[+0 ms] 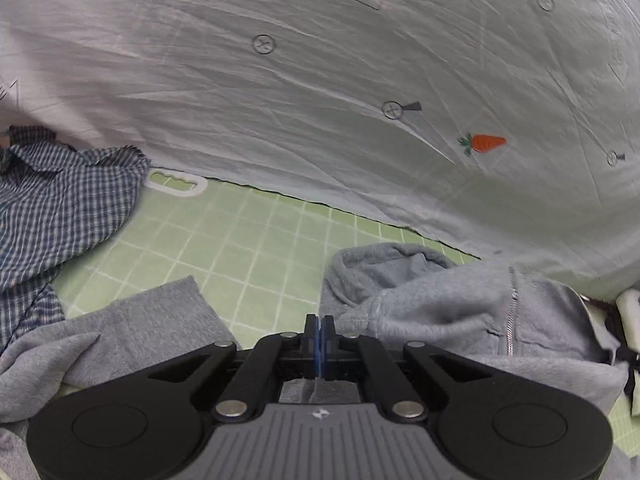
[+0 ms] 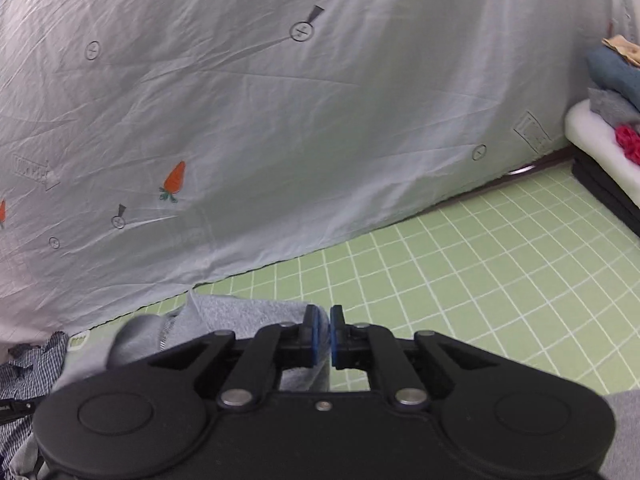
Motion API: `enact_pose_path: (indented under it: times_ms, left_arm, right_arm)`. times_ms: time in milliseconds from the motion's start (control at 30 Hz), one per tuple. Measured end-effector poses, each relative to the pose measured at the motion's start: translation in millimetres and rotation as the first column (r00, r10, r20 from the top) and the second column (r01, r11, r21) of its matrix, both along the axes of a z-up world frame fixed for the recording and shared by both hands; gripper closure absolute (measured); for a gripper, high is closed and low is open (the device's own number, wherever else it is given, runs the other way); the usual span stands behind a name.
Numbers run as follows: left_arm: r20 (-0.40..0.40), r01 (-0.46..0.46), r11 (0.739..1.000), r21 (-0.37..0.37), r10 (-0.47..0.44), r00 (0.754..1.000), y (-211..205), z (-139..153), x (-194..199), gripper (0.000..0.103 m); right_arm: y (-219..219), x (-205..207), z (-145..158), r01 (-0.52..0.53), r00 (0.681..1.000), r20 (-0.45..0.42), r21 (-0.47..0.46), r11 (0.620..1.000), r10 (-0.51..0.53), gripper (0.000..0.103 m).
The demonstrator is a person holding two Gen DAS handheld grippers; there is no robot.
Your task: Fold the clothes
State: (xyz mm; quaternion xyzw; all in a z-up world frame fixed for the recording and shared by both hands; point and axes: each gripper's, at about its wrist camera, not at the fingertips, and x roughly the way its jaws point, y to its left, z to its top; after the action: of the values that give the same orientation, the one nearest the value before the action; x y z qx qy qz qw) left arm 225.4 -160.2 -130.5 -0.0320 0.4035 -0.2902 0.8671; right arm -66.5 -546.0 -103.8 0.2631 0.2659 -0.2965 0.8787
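A grey zip-up hoodie [image 1: 440, 308] lies crumpled on a green gridded mat [image 1: 240, 240]. Its zipper [image 1: 511, 312] runs down the right part, and a sleeve or hem spreads to the left. My left gripper [image 1: 319, 332] is shut, its blue pads pressed together, with a crease of the grey cloth running up into them from below. In the right wrist view the hoodie [image 2: 248, 316] sits just left of my right gripper [image 2: 322, 332]. That gripper is shut to a narrow slit with grey cloth caught between the pads.
A blue checked shirt [image 1: 60, 200] lies heaped at the mat's left [image 2: 28, 364]. A pale sheet with carrot prints [image 1: 320, 100] hangs behind the mat [image 2: 480, 260]. At far right a white tray [image 2: 592, 136] holds folded clothes [image 2: 612, 92].
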Motion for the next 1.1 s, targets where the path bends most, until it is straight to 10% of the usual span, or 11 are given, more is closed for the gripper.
enact_pose_path:
  times_ms: [133,267,500,867,1033,1100]
  left_arm:
    - [-0.051,-0.041,0.992,0.123,0.048,0.998,-2.2,-23.2,11.4,0.103]
    - [-0.053,0.000,0.998,0.056,0.003,0.999,-1.4,-13.7,5.9,0.101]
    - [0.003,0.178,0.978,0.107,-0.179,0.984,-60.7,-11.1,3.4,0.095]
    - [-0.012,0.346,0.898,0.272,-0.356,0.934,-121.8,-46.5,-1.2,0.051]
    - [-0.007,0.321,0.887,0.331,-0.338,0.941,-126.7,-58.5,-0.3,0.055]
    - [-0.010,0.317,0.894,0.316,-0.330,0.944,-122.6,-57.2,2.0,0.087]
  right_arm:
    - [12.2,12.1,-26.1,-0.013,0.988,-0.155,-0.014,1.000,0.011,0.095]
    - [33.1,22.6,-19.5,-0.086,0.978,-0.203,-0.145,0.986,0.055,0.067]
    - [47.2,61.4,-9.6,-0.257,0.957,-0.181,-0.175,0.950,0.226,0.082]
    - [53.7,103.6,-57.5,-0.326,0.863,-0.434,-0.090,0.941,0.258,0.066]
    - [46.1,99.3,-62.0,-0.284,0.868,-0.445,-0.082,0.955,0.220,0.100]
    - [41.7,93.2,-57.5,-0.266,0.882,-0.424,-0.095,0.959,0.203,0.101]
